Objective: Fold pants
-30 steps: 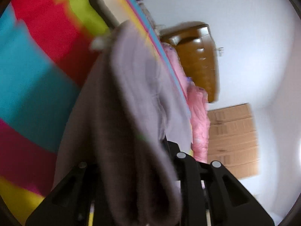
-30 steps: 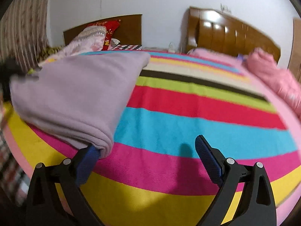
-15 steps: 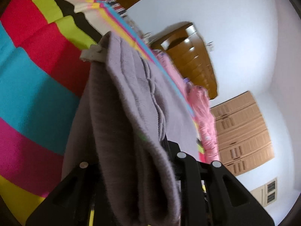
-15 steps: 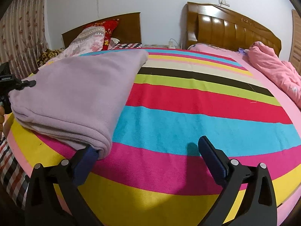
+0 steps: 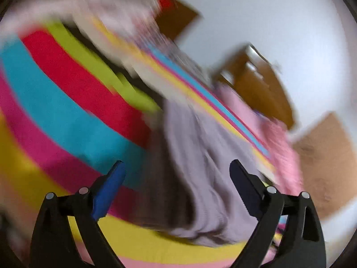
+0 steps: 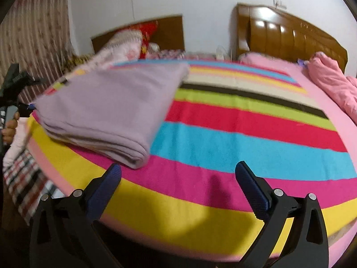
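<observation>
A: Where are the pants (image 6: 104,109)?
B: Folded, lying on the striped blanket (image 6: 245,138) near the bed's front left corner.
A: The left gripper (image 5: 176,167)?
B: Its jaws have just been opening; they stand spread, the cloth between them but unpressed.
A: The right gripper (image 6: 178,172)?
B: Spread wide and empty, just beside the fold's near corner.

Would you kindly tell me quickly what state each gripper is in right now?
Left gripper: open, jaws just opened; folded lilac knit pants lie between them, unpressed.
Right gripper: open, holding nothing, above the striped bedspread.
</observation>
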`<state>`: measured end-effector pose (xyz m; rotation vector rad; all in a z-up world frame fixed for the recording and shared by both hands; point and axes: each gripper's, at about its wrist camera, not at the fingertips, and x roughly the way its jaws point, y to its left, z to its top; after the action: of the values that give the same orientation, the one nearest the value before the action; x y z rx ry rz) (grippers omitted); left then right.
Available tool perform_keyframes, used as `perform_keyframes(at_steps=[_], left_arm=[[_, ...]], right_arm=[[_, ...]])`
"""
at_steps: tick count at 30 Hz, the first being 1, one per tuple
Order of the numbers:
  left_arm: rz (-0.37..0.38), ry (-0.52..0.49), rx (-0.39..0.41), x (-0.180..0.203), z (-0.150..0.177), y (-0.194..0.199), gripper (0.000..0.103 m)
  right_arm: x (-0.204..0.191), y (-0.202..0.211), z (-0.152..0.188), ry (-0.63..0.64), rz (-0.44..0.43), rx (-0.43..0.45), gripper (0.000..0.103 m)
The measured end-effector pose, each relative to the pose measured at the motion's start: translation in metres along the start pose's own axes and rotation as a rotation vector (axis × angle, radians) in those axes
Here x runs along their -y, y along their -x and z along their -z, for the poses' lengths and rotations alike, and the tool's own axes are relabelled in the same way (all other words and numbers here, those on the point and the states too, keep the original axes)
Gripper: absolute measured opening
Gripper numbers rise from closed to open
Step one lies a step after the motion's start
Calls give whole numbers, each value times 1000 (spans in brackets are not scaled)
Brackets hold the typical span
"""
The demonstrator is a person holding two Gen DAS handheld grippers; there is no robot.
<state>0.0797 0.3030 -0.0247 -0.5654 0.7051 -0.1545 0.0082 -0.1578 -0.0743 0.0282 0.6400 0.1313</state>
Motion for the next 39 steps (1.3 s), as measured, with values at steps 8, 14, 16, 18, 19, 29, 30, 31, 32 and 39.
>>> perform_keyframes(at_steps=[8,14,16,18,19,29,30,31,32,39], left_arm=[[100,-407,-11,100,35,-7,94],[31,-547,-152,78,78,-56,89],[77,-505,-159,65,72,-49,89],[130,-455,-160,60,66,-49,89],[154,-437,-156,64,68,-45,89],[158,-509,-74,77,77,-55,89],[167,-498,-72,75,76,-55,89],[171,-496,-72,75,75,-55,89],[167,-503,-73,75,75,-55,89],[141,-517,-69,77,74,-58,89]], right_arm=[[-57,-8,-44,39,-208,115,98],[-107,-52,-11,278,-247,-53,99],[-107,-49,-6,299,-250,-51,99],[-105,-51,-11,263,-274,-60,99],[-105,-52,-12,261,-277,-63,99],[-104,-29,-35,212,-368,2,99],[-106,-28,-39,210,-371,16,99],[-108,-31,-39,215,-374,4,99],[-113,-39,-35,223,-389,-32,99],[-126,-41,-21,291,-381,-88,99]])
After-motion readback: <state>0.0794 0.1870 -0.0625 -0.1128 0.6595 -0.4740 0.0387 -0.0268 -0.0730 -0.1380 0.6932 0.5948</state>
